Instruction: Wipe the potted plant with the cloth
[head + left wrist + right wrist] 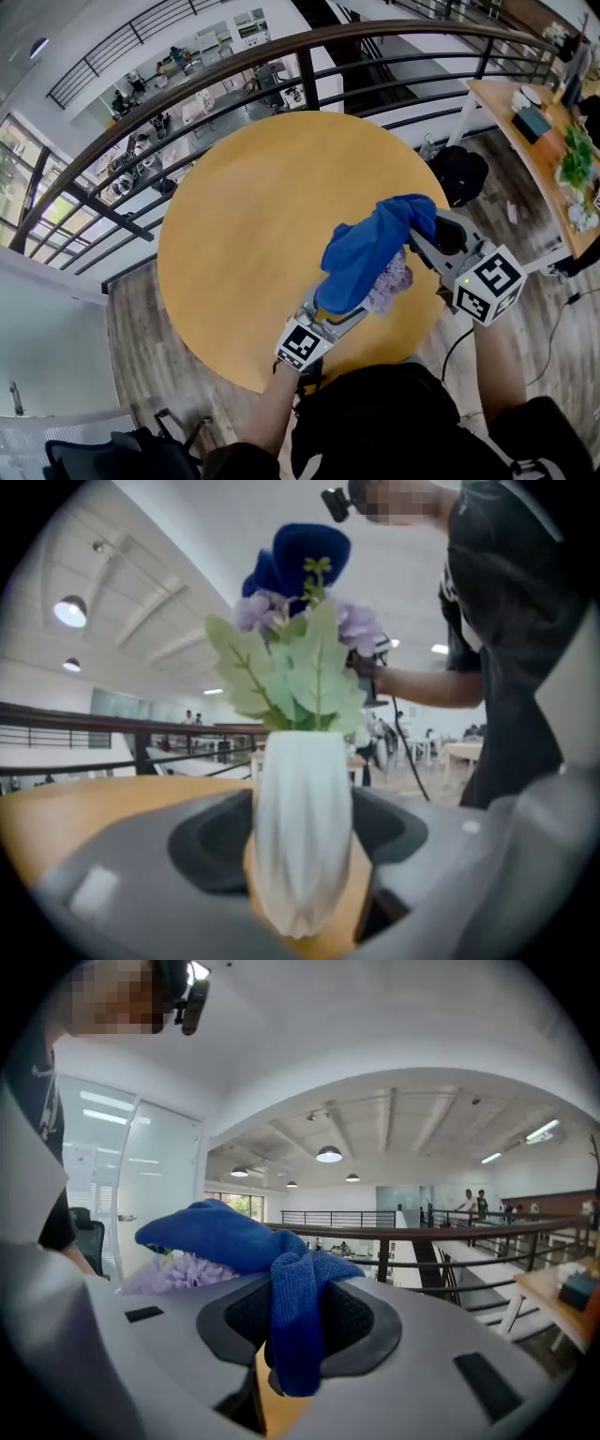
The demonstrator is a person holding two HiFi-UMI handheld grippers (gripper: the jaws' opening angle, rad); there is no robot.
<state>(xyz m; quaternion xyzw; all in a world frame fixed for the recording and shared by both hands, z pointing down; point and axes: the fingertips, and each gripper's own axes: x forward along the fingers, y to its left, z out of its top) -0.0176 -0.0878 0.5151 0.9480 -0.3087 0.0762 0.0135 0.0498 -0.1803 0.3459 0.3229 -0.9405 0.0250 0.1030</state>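
At the round table (244, 216), the left gripper (337, 319) clamps the potted plant (302, 817) by its white pot. The right gripper (424, 242) pinches the blue cloth (370, 248), draped over the blooms. Wiping looks barely begun, with the leaves yet to do.

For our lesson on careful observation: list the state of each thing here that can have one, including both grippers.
potted plant: upright, clamped low on its pot between the left jaws.
blue cloth: bunched, draped over the plant's top.
left gripper: shut on the potted plant.
right gripper: shut on the blue cloth.
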